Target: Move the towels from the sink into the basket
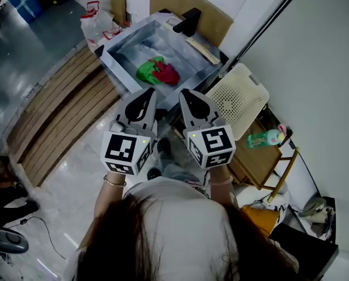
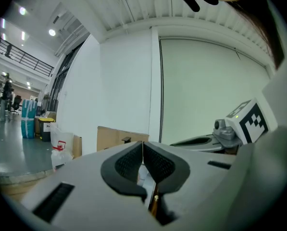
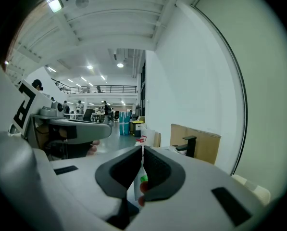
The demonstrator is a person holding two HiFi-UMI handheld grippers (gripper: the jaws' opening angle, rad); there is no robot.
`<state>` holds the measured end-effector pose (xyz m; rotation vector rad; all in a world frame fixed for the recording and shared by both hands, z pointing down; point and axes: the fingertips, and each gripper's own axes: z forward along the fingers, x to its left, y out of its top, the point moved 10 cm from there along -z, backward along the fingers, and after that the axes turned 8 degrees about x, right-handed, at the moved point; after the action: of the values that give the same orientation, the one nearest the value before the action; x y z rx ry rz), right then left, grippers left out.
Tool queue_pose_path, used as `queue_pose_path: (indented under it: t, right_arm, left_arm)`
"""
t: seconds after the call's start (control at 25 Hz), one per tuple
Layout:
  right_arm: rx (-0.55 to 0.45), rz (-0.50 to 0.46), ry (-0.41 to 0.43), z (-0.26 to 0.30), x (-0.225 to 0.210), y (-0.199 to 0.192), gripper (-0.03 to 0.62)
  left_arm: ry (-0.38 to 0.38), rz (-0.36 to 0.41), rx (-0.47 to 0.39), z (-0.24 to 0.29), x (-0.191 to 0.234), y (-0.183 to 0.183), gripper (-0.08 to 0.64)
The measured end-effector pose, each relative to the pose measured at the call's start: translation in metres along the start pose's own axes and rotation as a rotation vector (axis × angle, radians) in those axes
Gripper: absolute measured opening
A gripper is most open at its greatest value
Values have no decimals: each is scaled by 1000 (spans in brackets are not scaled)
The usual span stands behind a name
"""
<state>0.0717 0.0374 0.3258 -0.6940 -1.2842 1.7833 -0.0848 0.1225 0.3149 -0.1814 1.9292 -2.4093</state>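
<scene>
The metal sink stands ahead of me with a green towel and a red towel bunched together in its basin. The cream perforated basket sits just right of the sink. My left gripper and right gripper hover side by side short of the sink's near rim, both shut and empty. In the left gripper view the pads meet. In the right gripper view the right gripper shows closed jaws with a bit of the towels below them.
A black faucet stands at the sink's far corner. Wooden planks lie on the floor at left, with plastic bags behind. A green bottle rests on a wooden stand at right. A white wall runs along the right.
</scene>
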Motion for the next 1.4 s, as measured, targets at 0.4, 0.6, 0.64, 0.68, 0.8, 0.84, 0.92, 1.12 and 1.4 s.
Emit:
queue_pose_path:
  t: [0.4,0.6,0.64,0.68,0.8,0.84,0.92,1.12,1.4]
  right_arm:
    - [82,-24,81,64,-46,-1,28]
    - [125,-58,103,95,-62,-5,32]
    - [137,-66,112,101,-64,-7,38]
    - [150,-76,124,107,-67,-8,47]
    - [184,-101,151,122,-76,-13,71]
    - [193,-102,158,127,-79,-15,78]
    - [211,-102,169,136,-84,-18,84]
    - [256,-126,194,162,-92,-27,108]
    - [311,-161,210,194,-100,-36,138]
  left_arm:
    - [51,-27,34,60,25,4,9]
    - [69,-30,42,86,37,5,10]
    - [73,-32,43,90,39,5,9]
    - [77,-33,43,95,41,4,9]
    - [90,-34,41,107,45,4,9]
    - [95,-37,41,110,47,5,9]
    - [106,-47,41,114,50,5,9]
    - [118,-57,48,125,58,5,9]
    - [99,-54,64,143,73,4,9]
